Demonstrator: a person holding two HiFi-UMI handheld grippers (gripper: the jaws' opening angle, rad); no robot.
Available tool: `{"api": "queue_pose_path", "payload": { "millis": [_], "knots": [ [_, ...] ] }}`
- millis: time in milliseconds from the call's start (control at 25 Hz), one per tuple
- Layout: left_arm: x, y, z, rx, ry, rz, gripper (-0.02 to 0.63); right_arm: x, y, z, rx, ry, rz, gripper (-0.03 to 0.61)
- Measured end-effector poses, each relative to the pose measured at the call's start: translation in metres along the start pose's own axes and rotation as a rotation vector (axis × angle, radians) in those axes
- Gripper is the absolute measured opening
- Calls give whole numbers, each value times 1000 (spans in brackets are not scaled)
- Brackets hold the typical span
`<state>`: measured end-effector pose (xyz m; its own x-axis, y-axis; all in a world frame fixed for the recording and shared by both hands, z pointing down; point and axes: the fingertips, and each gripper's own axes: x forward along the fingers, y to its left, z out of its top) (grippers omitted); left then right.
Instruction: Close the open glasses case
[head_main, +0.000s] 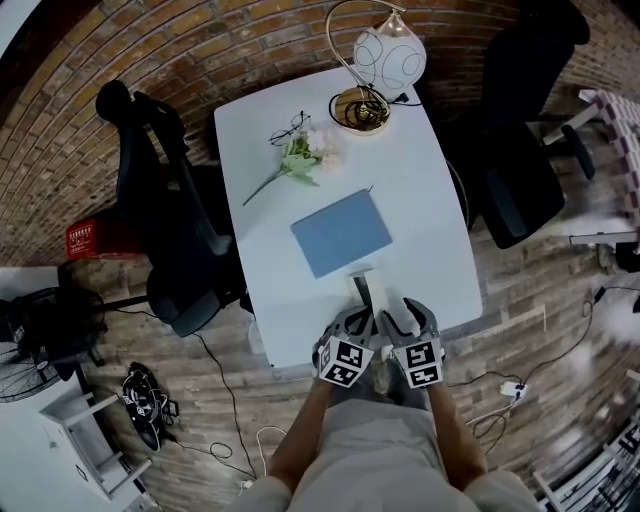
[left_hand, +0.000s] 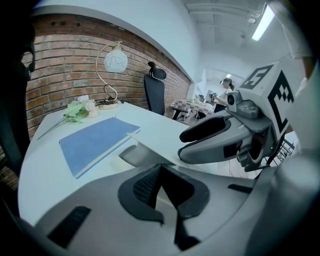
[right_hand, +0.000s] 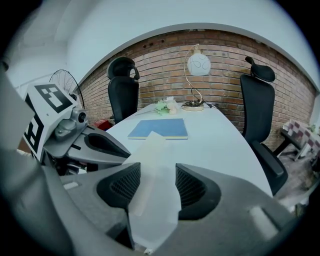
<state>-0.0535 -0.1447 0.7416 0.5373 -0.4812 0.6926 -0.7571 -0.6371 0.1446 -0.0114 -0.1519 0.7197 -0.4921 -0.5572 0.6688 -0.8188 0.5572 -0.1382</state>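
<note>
Now, at the counter's (head_main: 425, 210) near edge, we hold the open case (head_main: 367, 288), its long axis pointing straight away from us, in the right gripper (right_hand: 157, 172), while the left gripper (left_hand: 161, 172), jaws together and empty, sits just beside its left flank.

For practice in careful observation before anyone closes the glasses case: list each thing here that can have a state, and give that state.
glasses case: open, lid not yet down.
right gripper: shut on the glasses case.
left gripper: jaws together at the tips, nothing clearly held.
blue notebook: closed, lying flat.
lamp: upright.
glasses: out of the glasses case, lying by the lamp.
</note>
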Motion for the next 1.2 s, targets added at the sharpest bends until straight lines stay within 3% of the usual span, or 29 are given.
{"api": "queue_pose_path", "payload": {
  "millis": [1200],
  "knots": [
    [-3,13,-18,-31,32,26,3,8,14,0,-26,17,42,222]
  ]
}}
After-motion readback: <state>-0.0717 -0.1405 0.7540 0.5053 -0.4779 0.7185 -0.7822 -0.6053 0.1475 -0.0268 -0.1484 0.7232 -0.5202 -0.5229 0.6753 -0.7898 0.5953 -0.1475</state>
